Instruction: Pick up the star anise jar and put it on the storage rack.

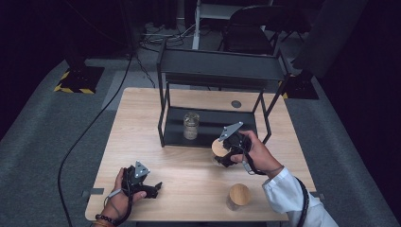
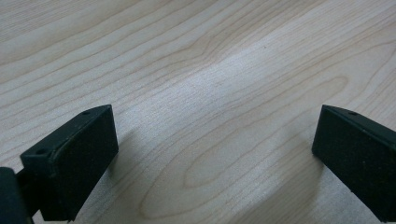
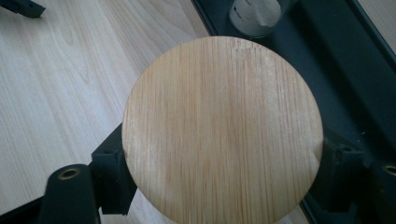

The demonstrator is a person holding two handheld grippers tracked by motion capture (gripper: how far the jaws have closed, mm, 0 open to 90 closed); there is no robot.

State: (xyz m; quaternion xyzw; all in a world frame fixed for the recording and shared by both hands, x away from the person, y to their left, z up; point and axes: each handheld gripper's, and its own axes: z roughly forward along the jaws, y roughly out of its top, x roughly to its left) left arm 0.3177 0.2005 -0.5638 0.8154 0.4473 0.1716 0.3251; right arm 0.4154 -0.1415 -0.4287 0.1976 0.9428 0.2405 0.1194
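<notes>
My right gripper [image 1: 223,152] is shut on a round wooden lid [image 1: 219,147], held above the table just in front of the black rack [image 1: 222,126]. In the right gripper view the lid [image 3: 223,130] faces the camera, and the black jaws of my right gripper [image 3: 223,161] press its two sides; whatever hangs under it is hidden. A clear glass jar [image 1: 190,125] without a lid stands on the rack's lower shelf, and its base [image 3: 257,14] appears beyond the lid. My left gripper [image 1: 155,188] rests on the table near the front left, open, with bare wood between the jaws of my left gripper [image 2: 215,154].
A second jar with a wooden lid [image 1: 239,195] stands near the table's front edge, close to the right sleeve. The rack has an upper shelf [image 1: 217,66] over the lower one. A small dark disc [image 1: 236,104] lies behind the rack. A chair [image 1: 250,28] stands beyond the table.
</notes>
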